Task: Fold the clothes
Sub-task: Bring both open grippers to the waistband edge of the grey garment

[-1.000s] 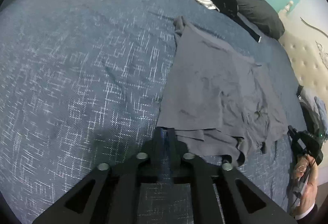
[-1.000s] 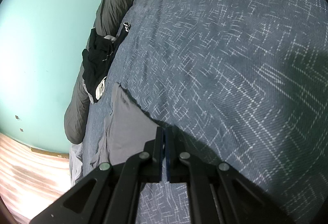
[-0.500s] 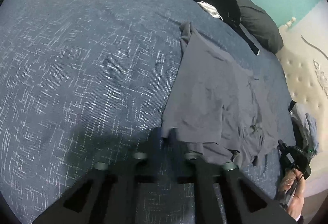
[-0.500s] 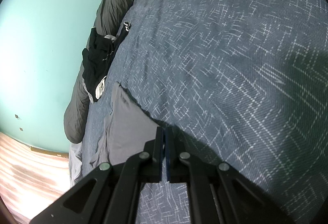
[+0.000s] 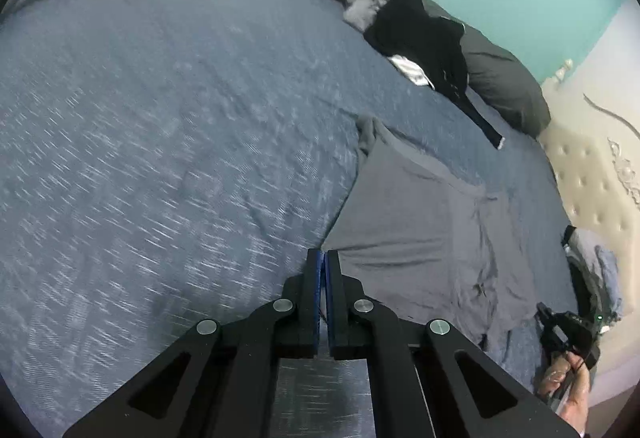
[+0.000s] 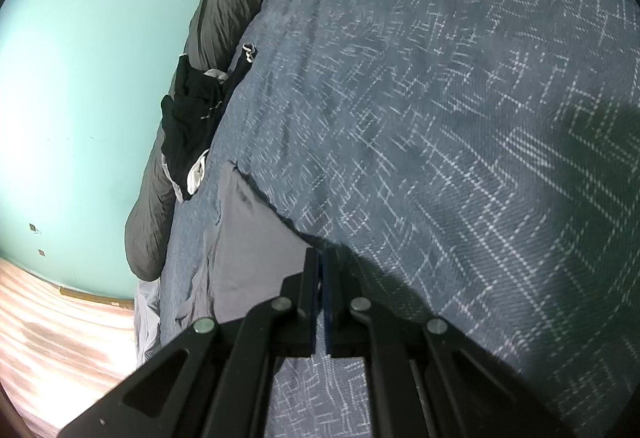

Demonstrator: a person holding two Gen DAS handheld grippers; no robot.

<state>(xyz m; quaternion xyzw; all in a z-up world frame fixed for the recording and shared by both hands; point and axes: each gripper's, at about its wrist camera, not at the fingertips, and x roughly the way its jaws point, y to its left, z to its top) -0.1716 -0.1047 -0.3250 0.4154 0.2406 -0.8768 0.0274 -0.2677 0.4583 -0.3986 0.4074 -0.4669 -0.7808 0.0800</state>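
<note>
Both grippers, left gripper and right gripper, are pinched closed on corners of the flat grey cotton garment on the blue patterned bed.

Left of the left gripper jaws, the bedspread weave smears into blur; its edges run out of frame.

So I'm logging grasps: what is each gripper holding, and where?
Both are shut on the grey shirt: the left gripper pinches a corner of its near edge, the right gripper another corner.
</note>
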